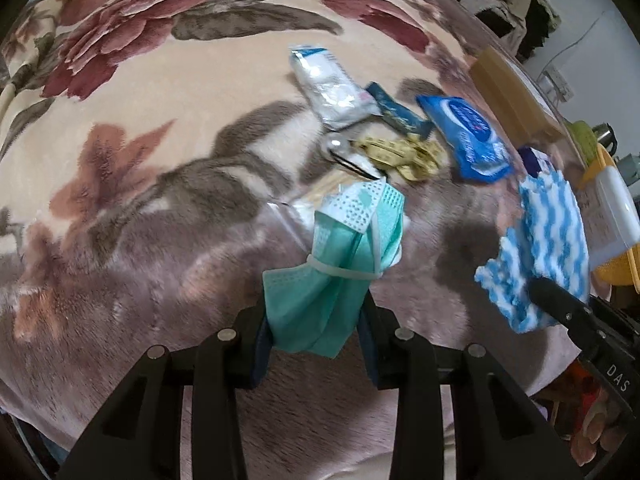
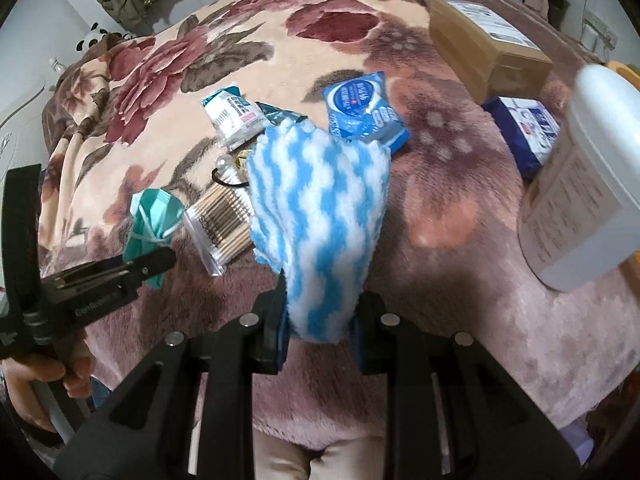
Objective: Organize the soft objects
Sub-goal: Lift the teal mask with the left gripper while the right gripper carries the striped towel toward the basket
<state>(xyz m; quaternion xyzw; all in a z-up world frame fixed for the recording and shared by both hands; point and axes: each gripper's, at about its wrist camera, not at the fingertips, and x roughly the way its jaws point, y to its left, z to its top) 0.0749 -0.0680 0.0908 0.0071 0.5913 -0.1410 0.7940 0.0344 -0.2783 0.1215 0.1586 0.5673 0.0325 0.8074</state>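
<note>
1. A big flowery blanket (image 2: pixel 460 216) covers everything.
2. The right gripper (image 2: pixel 320 320) is clamped on a blue-and-white fuzzy cloth (image 2: pixel 320 216), held above the blanket.
3. The left gripper (image 1: pixel 316 340) pinches a green face mask (image 1: pixel 340 256) tied with its strap.
4. A white bottle (image 2: pixel 580 184) and a brown box (image 2: pixel 488 48) sit to the right.
5. Wipes packs (image 2: pixel 360 108), cotton swabs (image 2: pixel 224 216) and a tape measure (image 1: pixel 404 156) lie close together behind.

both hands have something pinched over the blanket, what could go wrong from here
1. The left hand-held gripper pinches the green face mask only at its lower edge; most of it hangs free, so it may slip out.
2. The striped cloth in the right hand-held gripper droops over the cotton swab pack and could drag it.
3. The white bottle stands close on the soft blanket and might tip if bumped.
</note>
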